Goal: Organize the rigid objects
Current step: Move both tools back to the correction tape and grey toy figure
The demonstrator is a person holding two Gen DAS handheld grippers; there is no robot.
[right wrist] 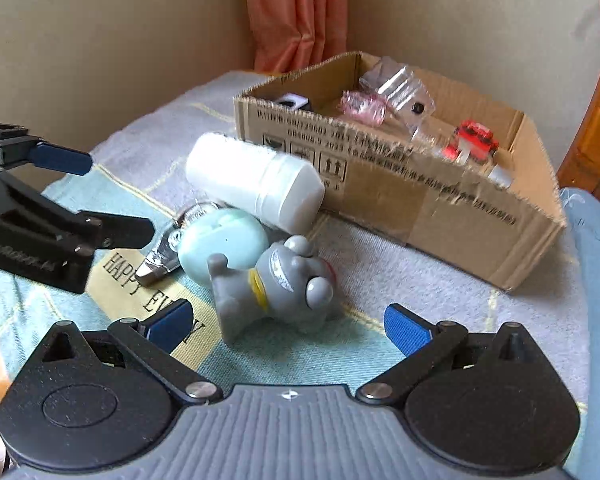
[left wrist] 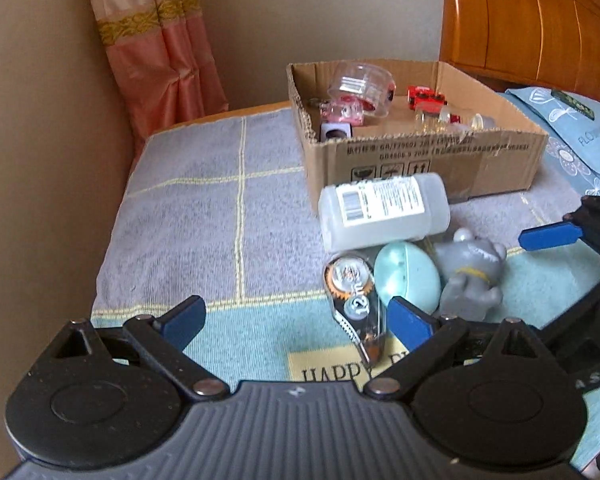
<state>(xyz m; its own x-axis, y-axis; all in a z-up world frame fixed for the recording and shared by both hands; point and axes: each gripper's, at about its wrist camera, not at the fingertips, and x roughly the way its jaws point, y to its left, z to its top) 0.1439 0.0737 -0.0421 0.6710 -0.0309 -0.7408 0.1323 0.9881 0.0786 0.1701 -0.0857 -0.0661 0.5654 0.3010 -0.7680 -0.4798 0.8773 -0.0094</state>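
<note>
A cardboard box (left wrist: 428, 160) (right wrist: 460, 216) at the back holds a clear plastic tub (left wrist: 360, 84), a red toy (left wrist: 426, 98) (right wrist: 474, 142) and small jars. In front of it, on the towel, lie a white bottle (left wrist: 384, 210) (right wrist: 256, 180), a pale green egg-shaped case (left wrist: 406, 276) (right wrist: 220, 240), a correction-tape dispenser (left wrist: 354, 300) (right wrist: 162, 256) and a grey toy figure (left wrist: 472, 276) (right wrist: 276, 288). My left gripper (left wrist: 296, 322) is open, just short of the dispenser. My right gripper (right wrist: 288, 326) is open, with the grey figure lying just ahead of its fingertips.
A checked towel (left wrist: 204, 220) (right wrist: 420, 280) covers the surface, with bare room to the left. A wall and a pink curtain (left wrist: 160, 48) stand behind. A wooden headboard (left wrist: 540, 20) and a blue pillow (left wrist: 572, 132) are at the right.
</note>
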